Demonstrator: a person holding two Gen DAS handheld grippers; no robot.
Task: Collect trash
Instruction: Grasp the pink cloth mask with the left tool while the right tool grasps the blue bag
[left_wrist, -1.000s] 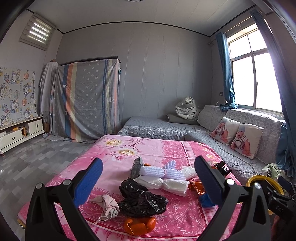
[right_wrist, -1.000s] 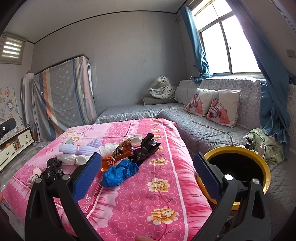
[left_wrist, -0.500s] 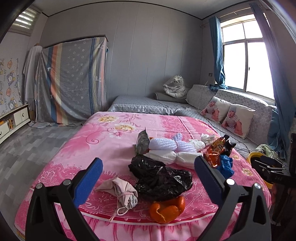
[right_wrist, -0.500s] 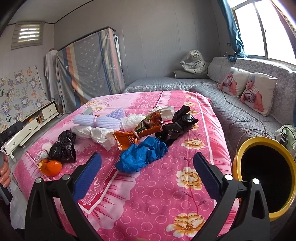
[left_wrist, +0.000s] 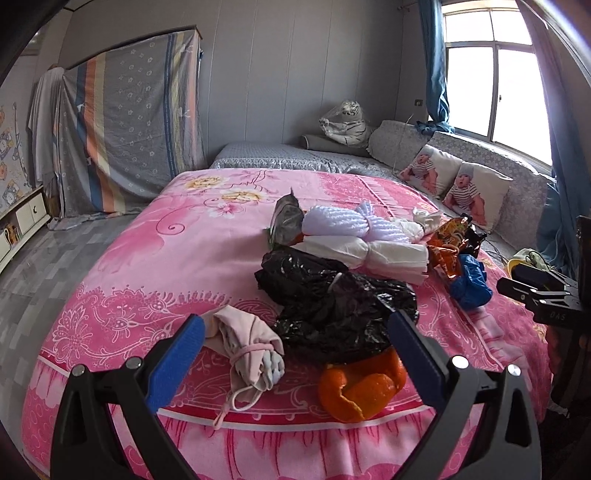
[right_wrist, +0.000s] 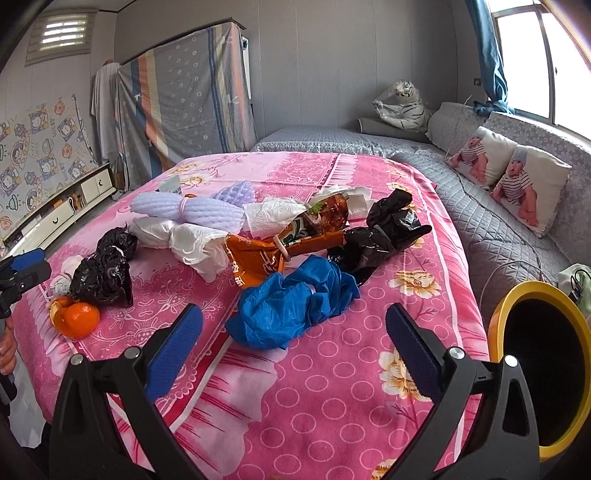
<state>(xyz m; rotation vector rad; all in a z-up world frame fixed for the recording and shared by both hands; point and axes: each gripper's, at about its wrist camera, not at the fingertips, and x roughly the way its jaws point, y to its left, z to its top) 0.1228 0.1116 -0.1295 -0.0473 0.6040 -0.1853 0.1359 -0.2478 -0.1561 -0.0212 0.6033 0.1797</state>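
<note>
Two grippers: I see both spread wide, empty.
Left gripper (left_wrist: 295, 354): orange peel (left_wrist: 360, 387) just ahead-right, nearest.
Right gripper (right_wrist: 293, 345): blue bag (right_wrist: 291, 302) dead ahead; bin (right_wrist: 543, 369) to its right.

Bin (right_wrist: 499, 314) cut off at the right edge; orange peel (left_wrist: 360, 387) partly hidden under the black bag (left_wrist: 332, 295); wrapper (right_wrist: 258, 258) print too small to read.
</note>
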